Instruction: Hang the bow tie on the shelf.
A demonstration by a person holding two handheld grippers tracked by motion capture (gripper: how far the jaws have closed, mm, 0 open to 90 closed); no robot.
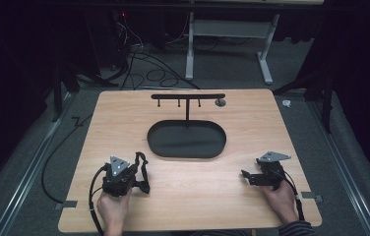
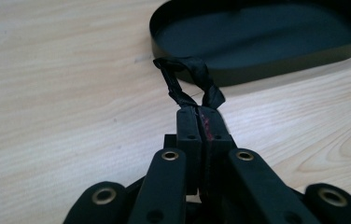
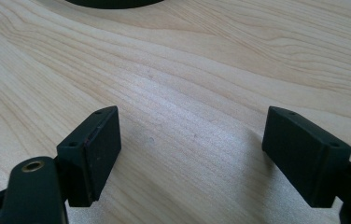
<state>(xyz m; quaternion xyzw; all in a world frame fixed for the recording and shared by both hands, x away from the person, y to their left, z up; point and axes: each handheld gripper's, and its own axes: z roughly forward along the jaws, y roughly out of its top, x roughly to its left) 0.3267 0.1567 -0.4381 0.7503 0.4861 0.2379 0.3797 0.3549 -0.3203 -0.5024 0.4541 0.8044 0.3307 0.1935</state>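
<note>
Clamping black strap (image 2: pixel 188 81) in left gripper (image 2: pixel 200 122) beside tray (image 2: pixel 276 63) | right gripper (image 3: pixel 190 149) spreading wide, empty, over bare table (image 3: pixel 197 74).

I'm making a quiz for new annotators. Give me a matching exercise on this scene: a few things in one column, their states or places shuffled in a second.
Things:
1. left gripper
2. right gripper
3. black oval metal tray
4. black T-shaped hook stand

States or places:
A. jaws wide apart over bare wood
B. rises from the tray's far side
C. jaws shut on a black fabric strap
D. lies mid-table, nothing in it

Pairs: 1-C, 2-A, 3-D, 4-B
</note>
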